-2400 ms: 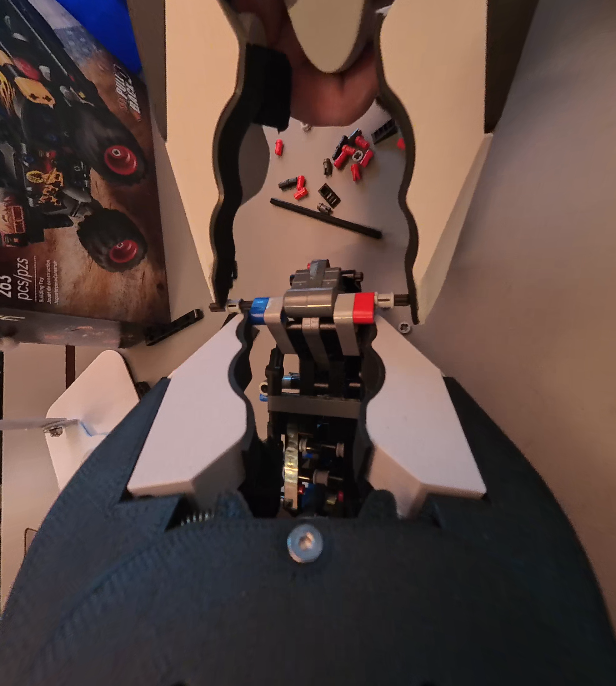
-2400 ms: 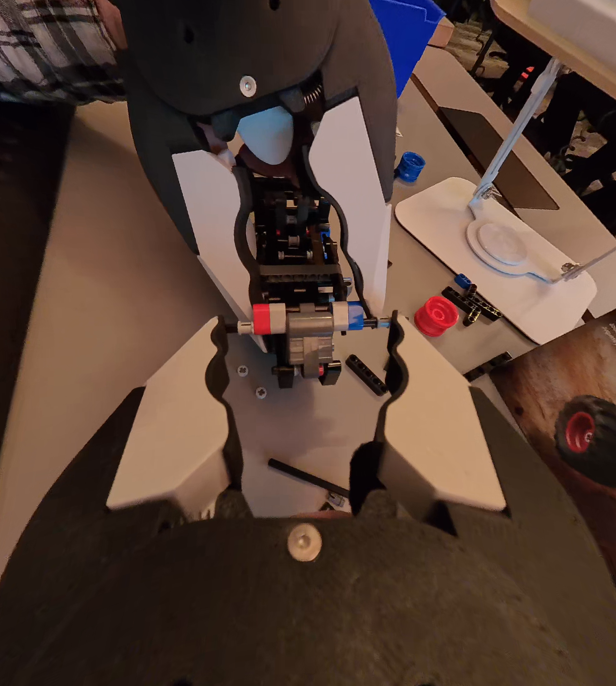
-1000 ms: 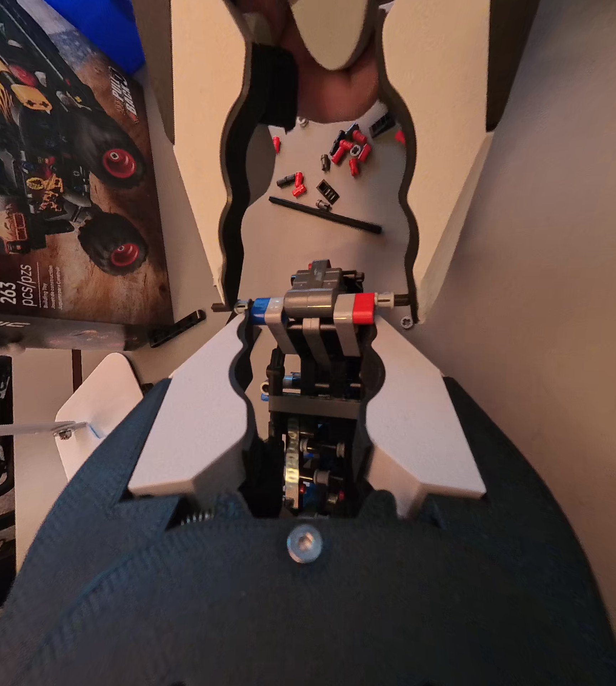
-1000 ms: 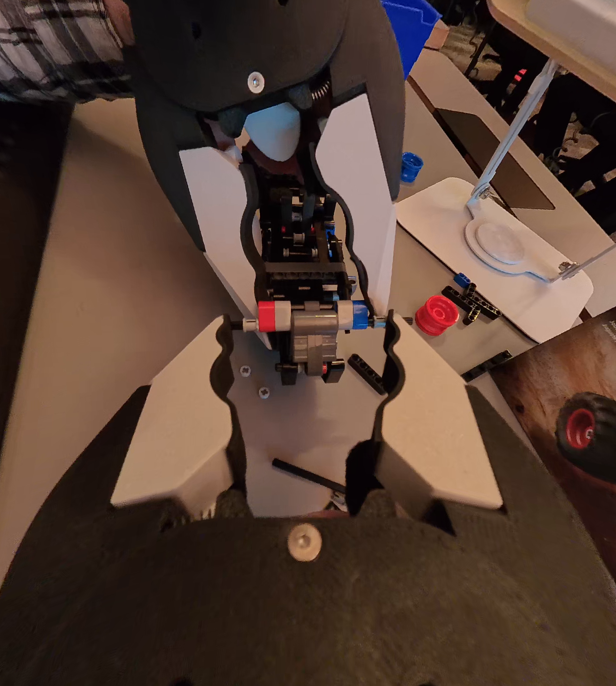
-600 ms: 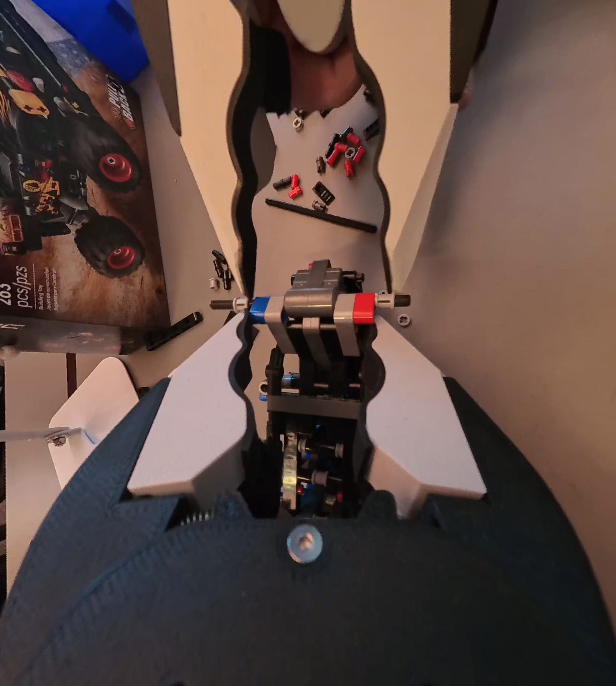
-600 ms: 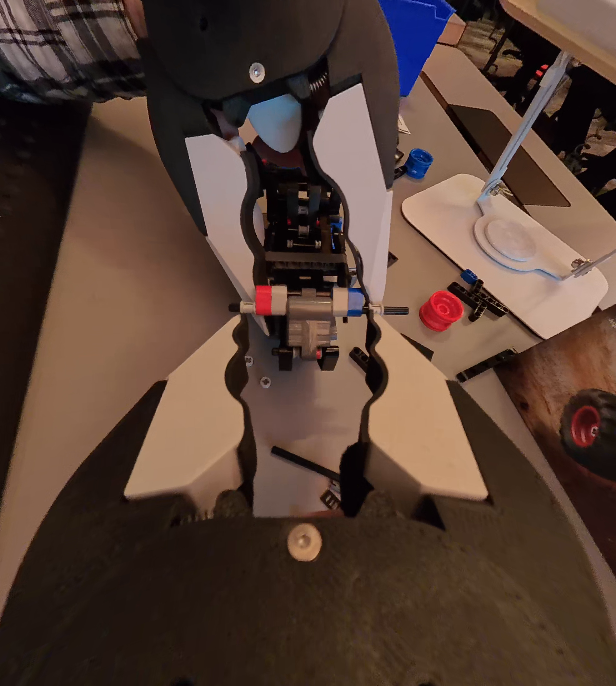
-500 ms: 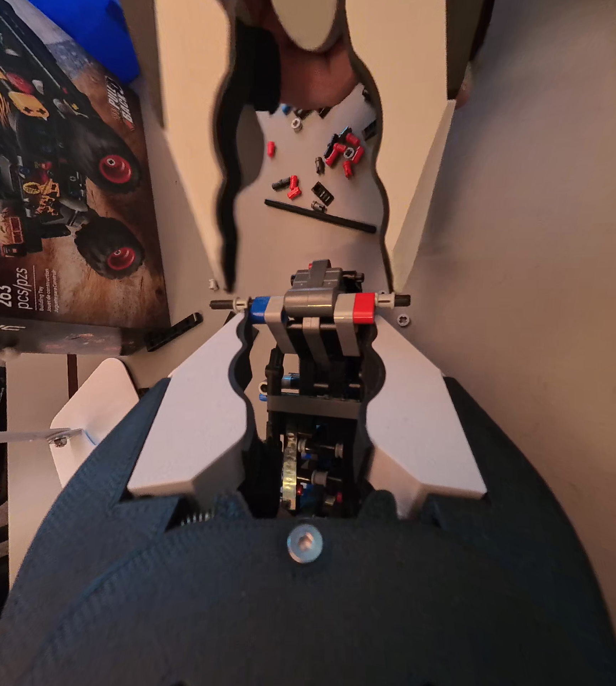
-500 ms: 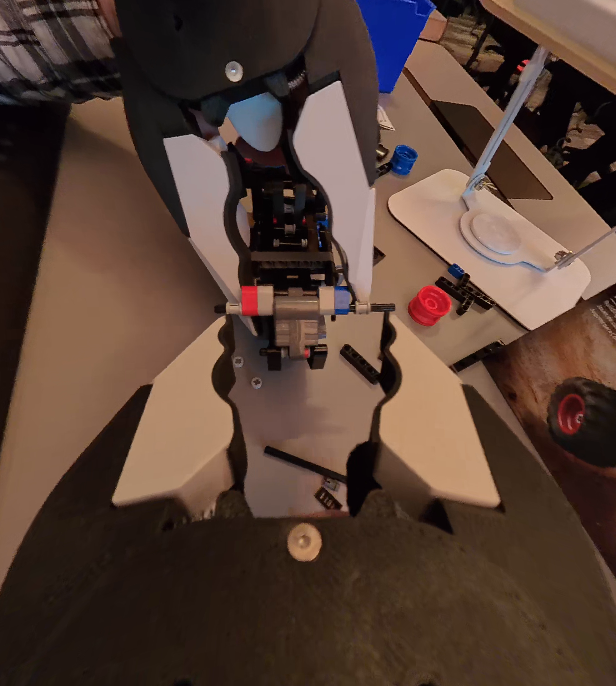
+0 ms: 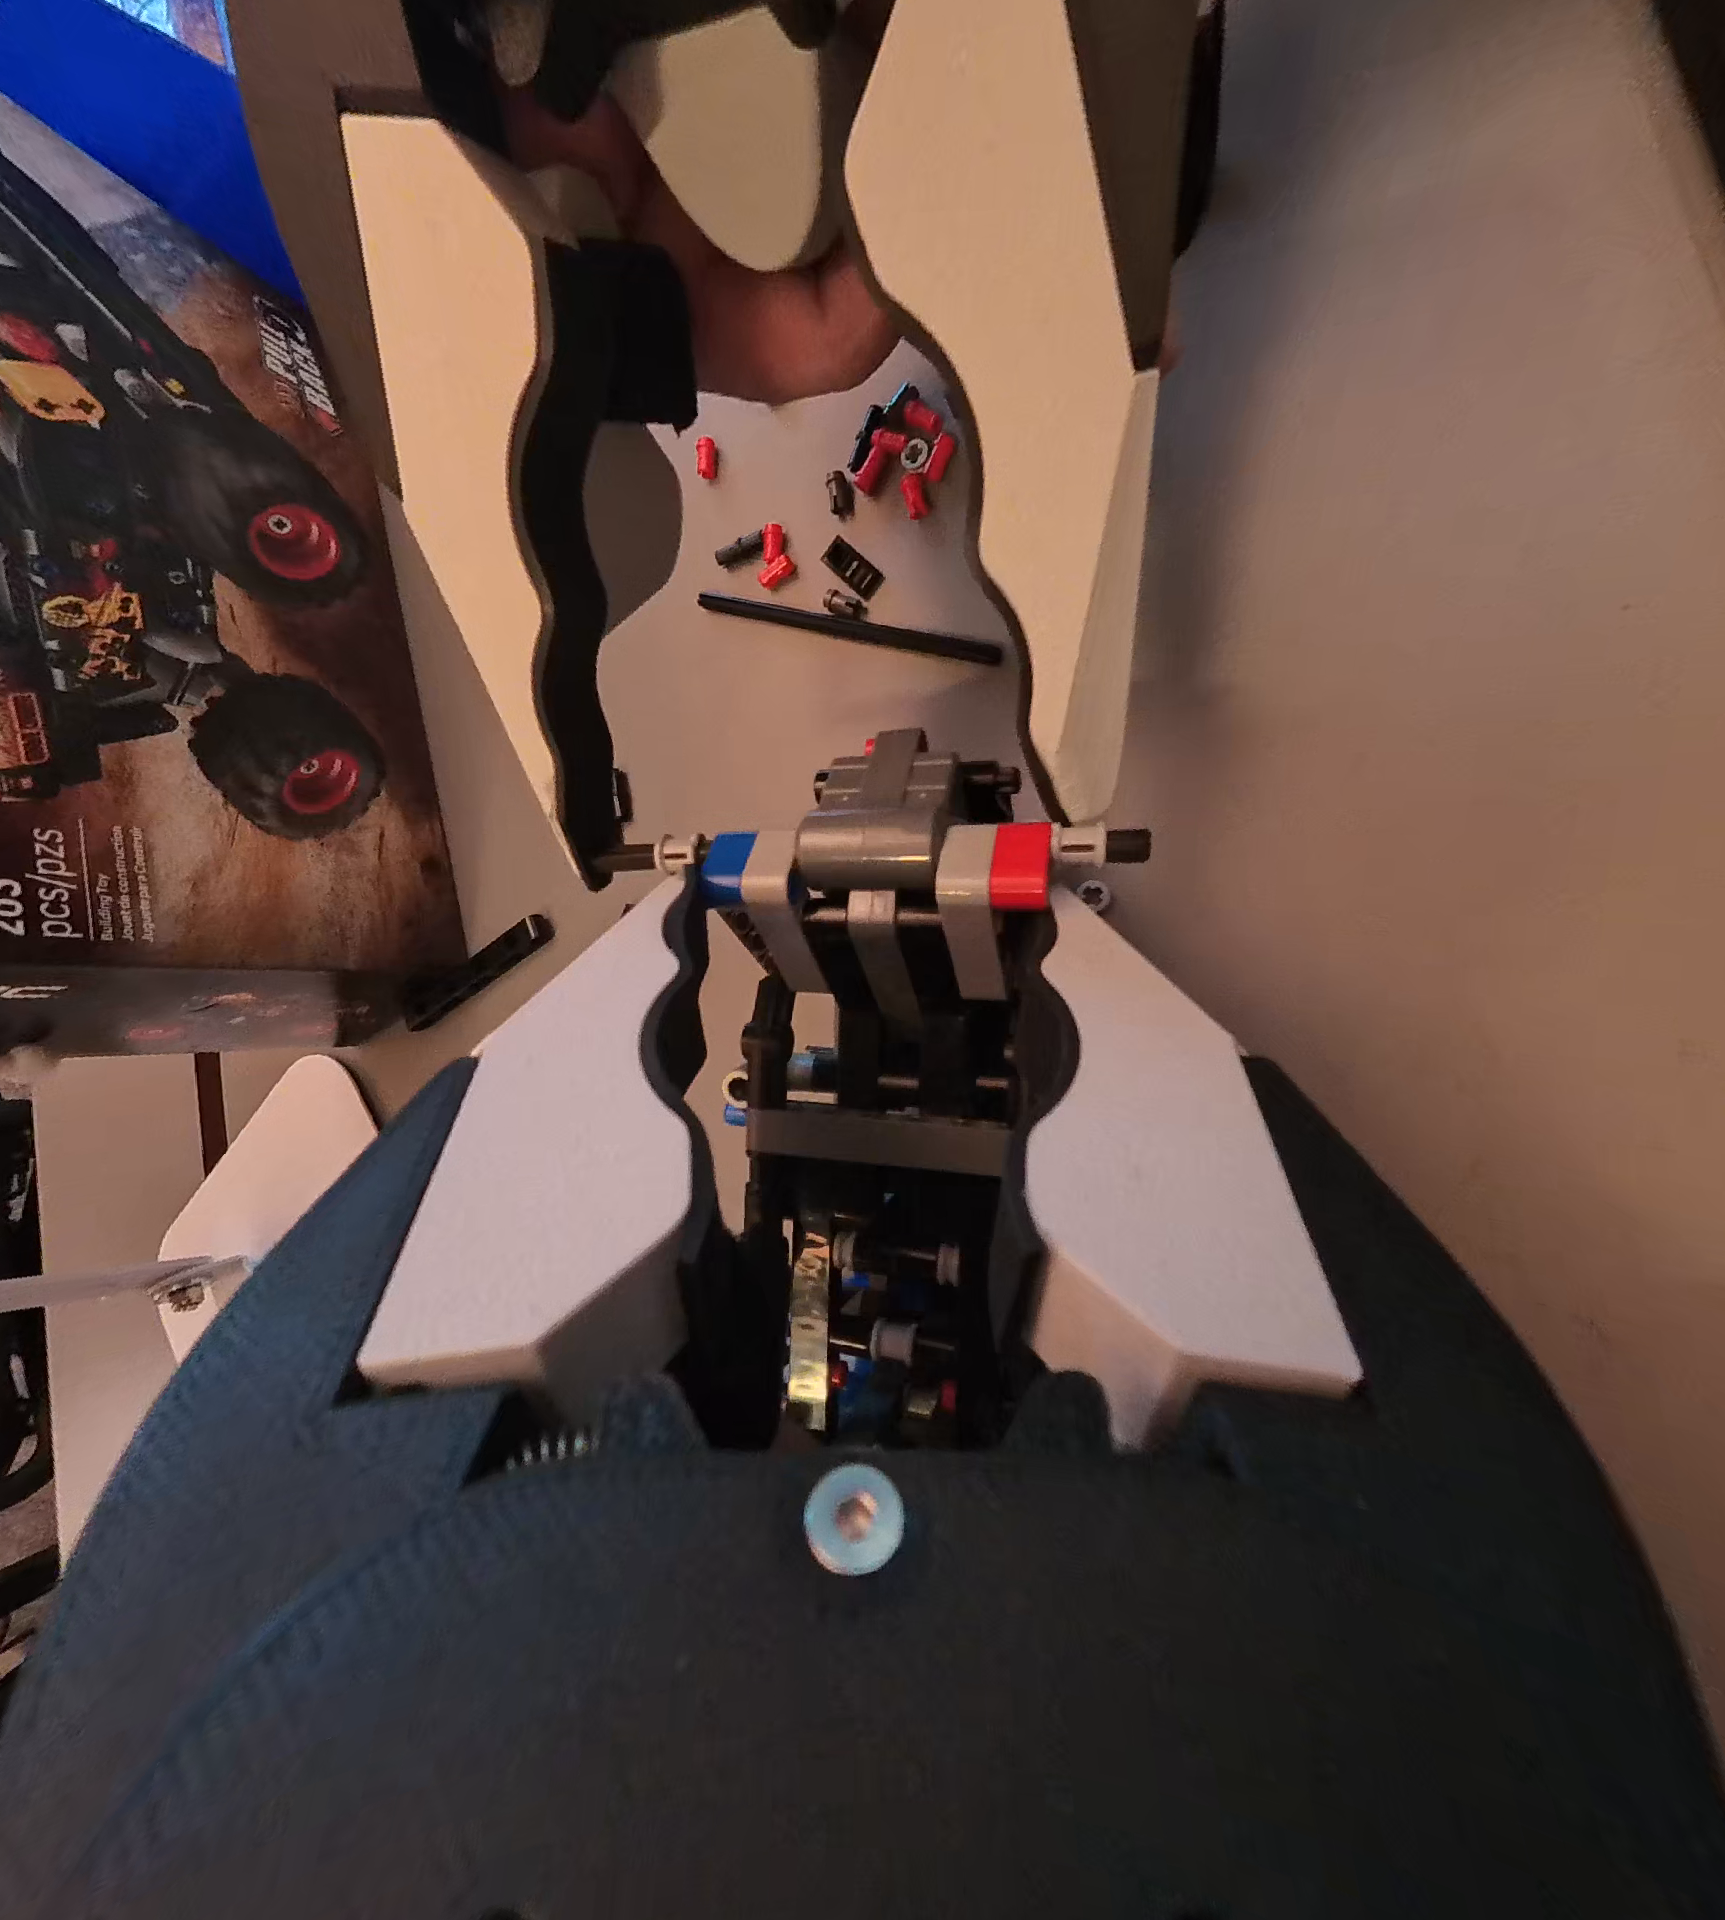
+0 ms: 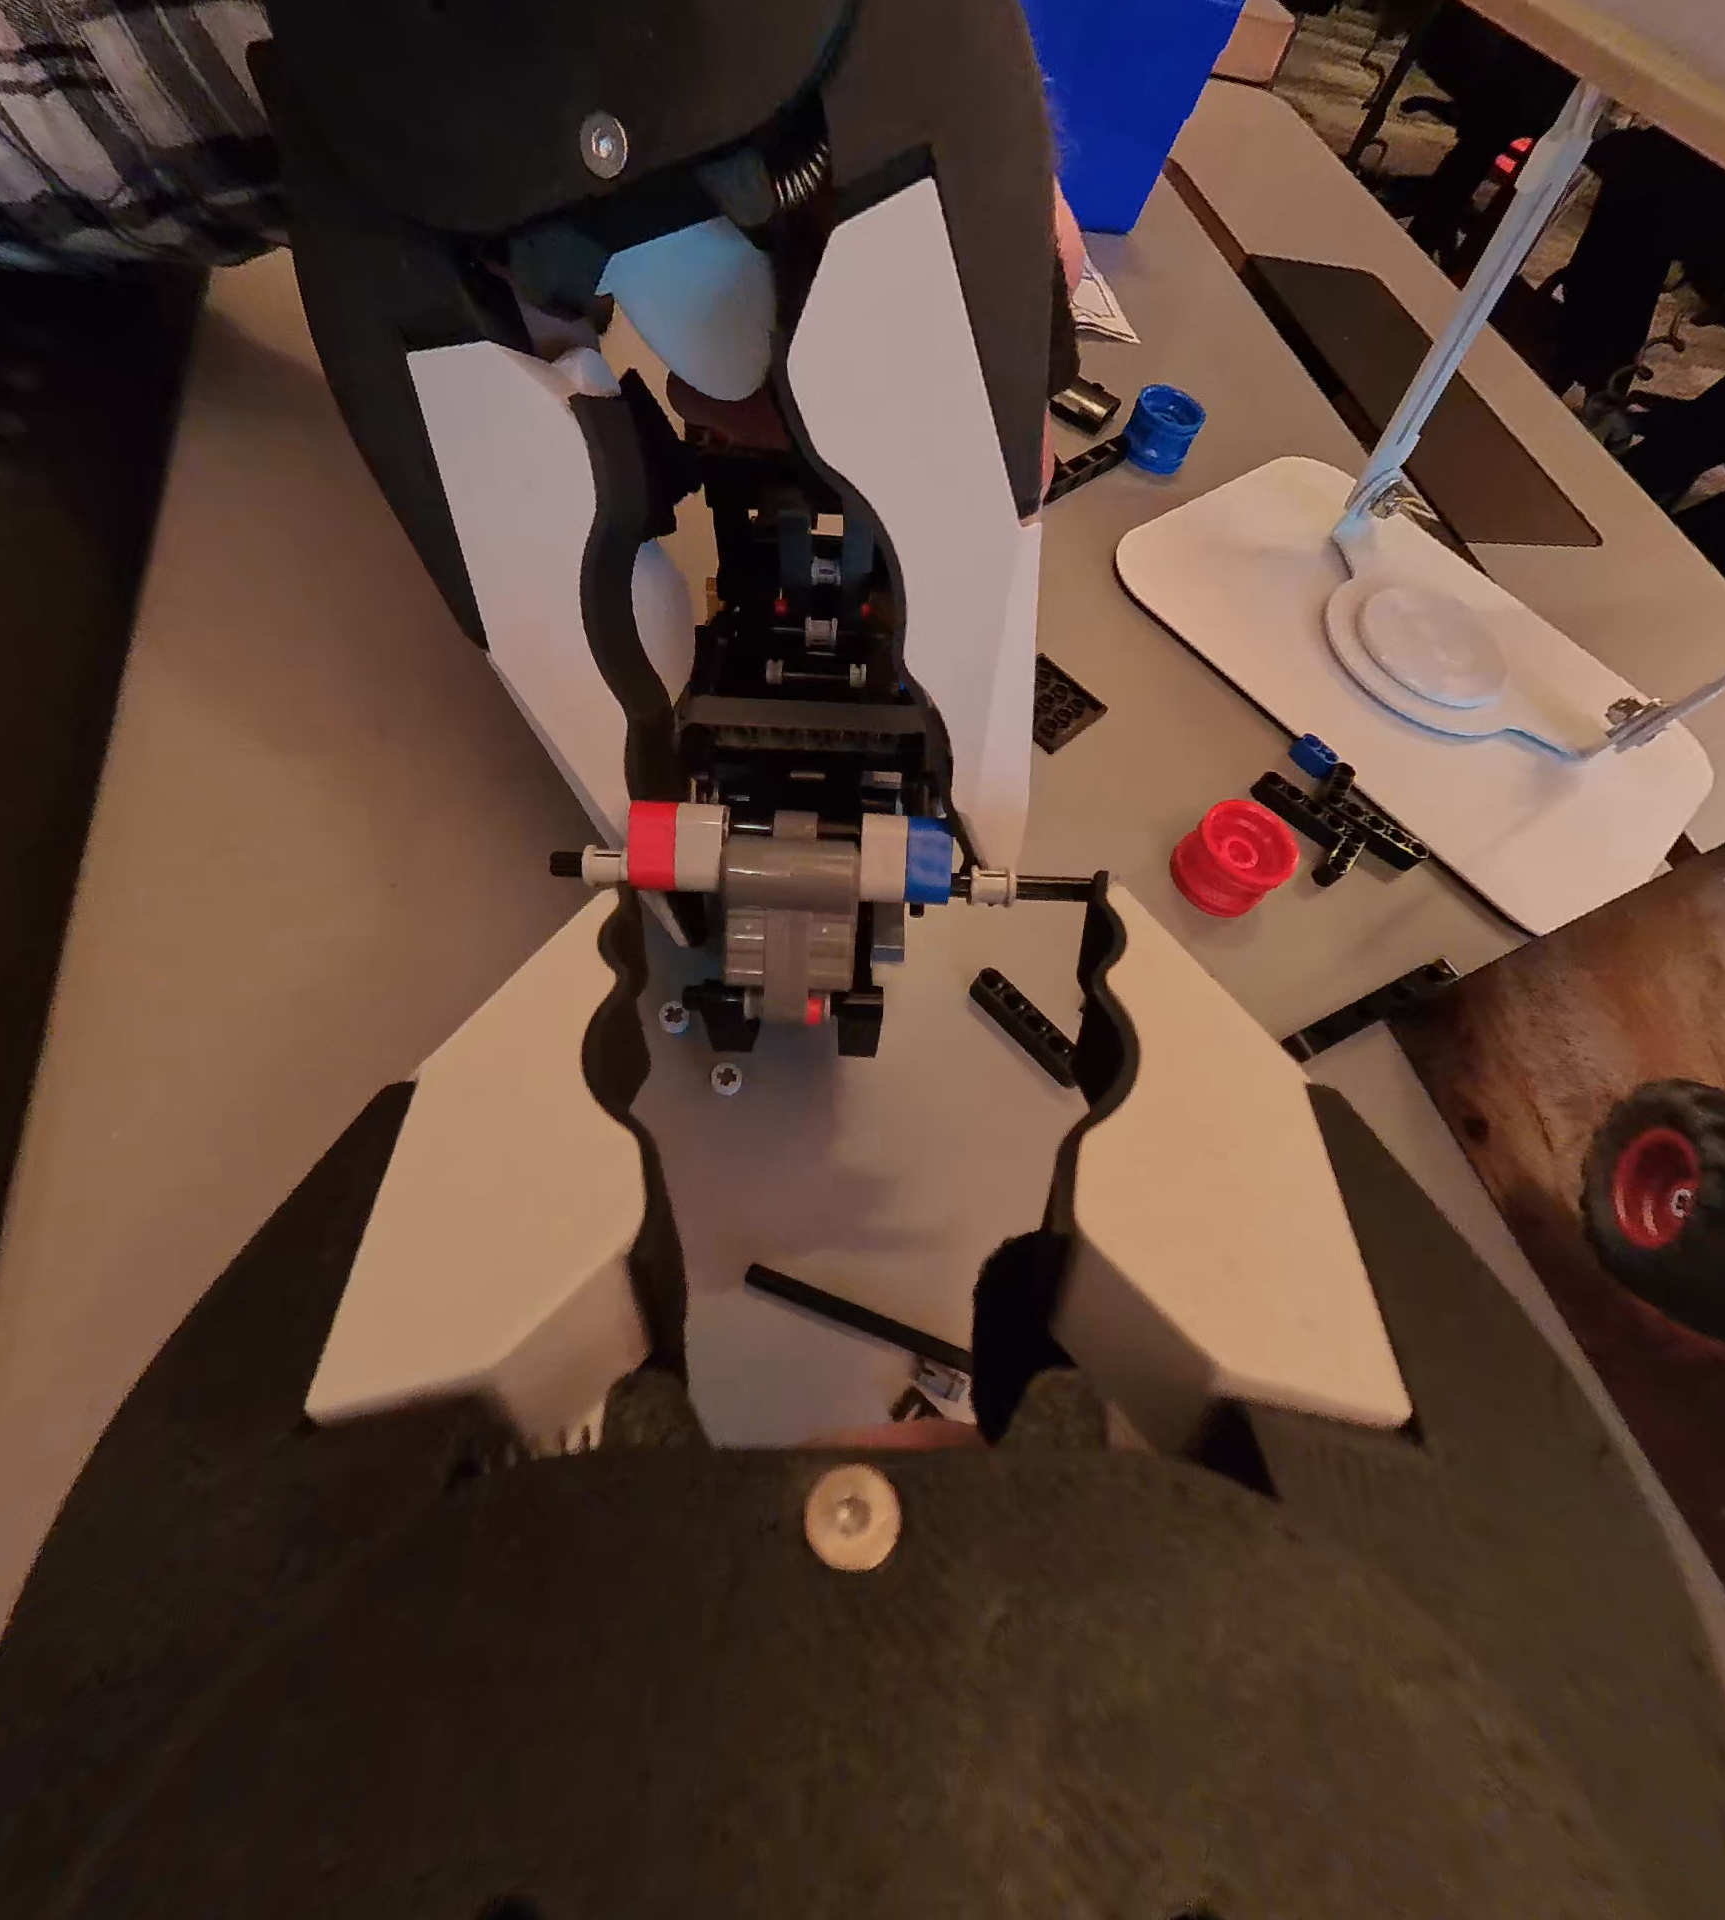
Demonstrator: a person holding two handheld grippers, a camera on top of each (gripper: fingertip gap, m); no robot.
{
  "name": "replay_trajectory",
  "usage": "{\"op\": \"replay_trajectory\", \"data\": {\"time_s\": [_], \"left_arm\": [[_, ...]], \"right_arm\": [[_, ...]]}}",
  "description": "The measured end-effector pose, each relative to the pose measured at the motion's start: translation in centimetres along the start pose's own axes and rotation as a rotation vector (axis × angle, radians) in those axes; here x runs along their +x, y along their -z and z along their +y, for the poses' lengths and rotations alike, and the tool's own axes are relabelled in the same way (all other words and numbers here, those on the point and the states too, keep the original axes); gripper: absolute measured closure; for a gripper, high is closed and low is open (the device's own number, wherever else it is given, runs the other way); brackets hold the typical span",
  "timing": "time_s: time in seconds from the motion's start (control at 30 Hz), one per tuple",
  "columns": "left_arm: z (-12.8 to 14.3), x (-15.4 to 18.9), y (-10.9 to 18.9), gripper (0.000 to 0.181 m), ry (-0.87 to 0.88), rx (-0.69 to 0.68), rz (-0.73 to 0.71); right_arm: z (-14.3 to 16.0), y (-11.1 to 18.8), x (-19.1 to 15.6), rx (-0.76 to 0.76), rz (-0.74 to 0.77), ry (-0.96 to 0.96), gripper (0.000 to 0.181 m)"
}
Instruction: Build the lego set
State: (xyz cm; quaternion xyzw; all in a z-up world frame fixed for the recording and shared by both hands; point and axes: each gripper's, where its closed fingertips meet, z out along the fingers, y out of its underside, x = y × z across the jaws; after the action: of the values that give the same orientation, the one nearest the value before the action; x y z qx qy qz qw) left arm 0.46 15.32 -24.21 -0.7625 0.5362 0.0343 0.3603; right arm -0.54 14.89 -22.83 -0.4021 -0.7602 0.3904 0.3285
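My left gripper (image 9: 863,920) is shut on a black and grey lego chassis (image 9: 879,1039), which sticks out forward between its fingers. A black axle (image 9: 1112,844) runs across the chassis front, with a blue bush on one side and a red bush on the other. My right gripper (image 10: 856,920) faces it, open and empty, its fingers straddling the chassis front. In the right wrist view the axle's blue-side end (image 10: 1050,888) meets the tip of my right finger (image 10: 1107,935). The left gripper (image 10: 837,883) and chassis (image 10: 796,904) show there too.
Loose parts lie on the grey table: red pins (image 9: 899,457), a long black axle (image 9: 847,629), a red wheel hub (image 10: 1234,857), a blue hub (image 10: 1162,428), and black beams (image 10: 1341,816) (image 10: 1024,1027). The set's box (image 9: 110,623) and a white lamp base (image 10: 1409,686) stand to one side. Both grippers' tips are close together, under 4 cm apart. From either gripper's tips it is about 10 cm to the long black axle (image 9: 847,629). Seen from the right wrist view (image 10: 933,1347) as well.
The right gripper narrowed around the chassis front, then opened wide again and shifted so one fingertip sits at the axle's blue-side end. The left gripper kept its hold.
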Motion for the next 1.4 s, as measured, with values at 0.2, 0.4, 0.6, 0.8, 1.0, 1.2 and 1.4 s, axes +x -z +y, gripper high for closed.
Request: {"op": "replay_trajectory", "data": {"time_s": [0.2,0.4,0.6,0.8,1.0,1.2,1.4], "left_arm": [[-0.1,0.2,-0.1,0.125,0.006,0.001,0.012],[-0.1,0.2,-0.1,0.124,0.020,0.012,0.014],[-0.1,0.3,0.1,0.123,0.045,0.020,0.037],[-0.4,0.9,0.2,0.112,0.080,0.026,0.084],[-0.6,1.4,0.2,0.110,0.095,0.029,0.111],[-0.7,1.7,0.3,0.114,0.095,0.024,0.132],[-0.8,1.9,0.0,0.123,0.088,0.004,0.136]], "right_arm": [[0.2,0.1,0.4,-0.012,0.032,0.008,0.118],[0.2,0.2,0.2,-0.014,0.016,0.005,0.112],[0.4,0.3,-0.7,-0.016,-0.045,-0.014,0.096],[0.2,-0.3,-1.3,-0.024,-0.074,-0.043,0.099],[-0.1,-0.2,-2.2,-0.031,-0.108,-0.068,0.089],[-0.1,-0.3,-2.4,-0.050,-0.117,-0.099,0.089],[0.1,-0.3,-2.2,-0.062,-0.113,-0.149,0.092]]}}
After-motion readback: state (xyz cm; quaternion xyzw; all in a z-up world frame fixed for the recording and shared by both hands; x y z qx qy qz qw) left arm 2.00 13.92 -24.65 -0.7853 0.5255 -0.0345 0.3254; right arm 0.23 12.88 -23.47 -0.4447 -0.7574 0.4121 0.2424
